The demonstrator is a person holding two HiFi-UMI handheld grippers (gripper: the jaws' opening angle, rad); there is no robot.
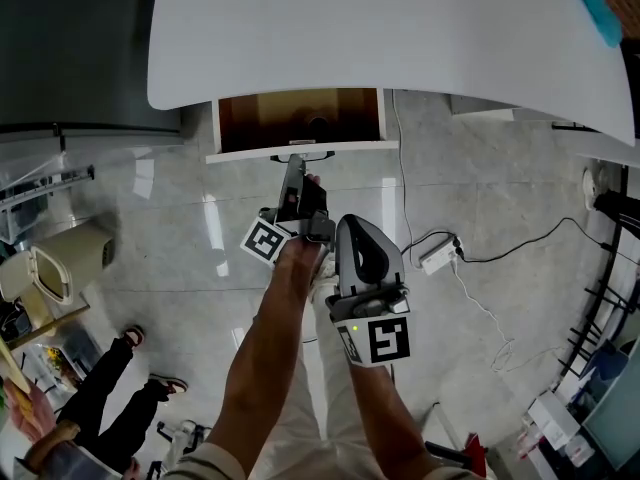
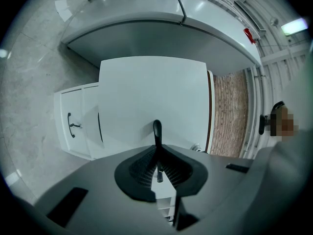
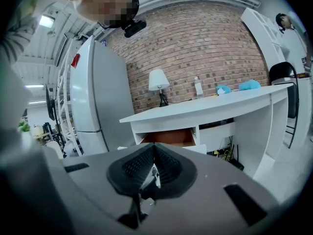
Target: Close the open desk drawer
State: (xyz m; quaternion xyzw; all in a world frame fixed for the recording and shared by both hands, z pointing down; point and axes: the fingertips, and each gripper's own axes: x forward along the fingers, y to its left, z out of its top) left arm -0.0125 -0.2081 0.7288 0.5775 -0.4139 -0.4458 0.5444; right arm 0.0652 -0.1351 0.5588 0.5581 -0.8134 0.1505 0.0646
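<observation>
Grey floor tiles (image 1: 180, 238) run under a white desk (image 1: 380, 38). Its drawer (image 1: 240, 153) juts out toward the person with its brown inside showing, and its long axis lies along the desk edge. Left gripper (image 1: 293, 168) points level at the drawer front, jaws clamped on the black handle (image 2: 157, 130). Right gripper (image 1: 352, 226) hangs just behind it, jaws pressed together on nothing. A power strip (image 1: 437, 256) with cables lies to the right, and a bin (image 1: 50, 268) stands well to the left.

No readable text in any view
Square black-and-white markers on the left claw (image 1: 293, 168) and right claw (image 1: 357, 226) show coded patterns only, without letters or digits
</observation>
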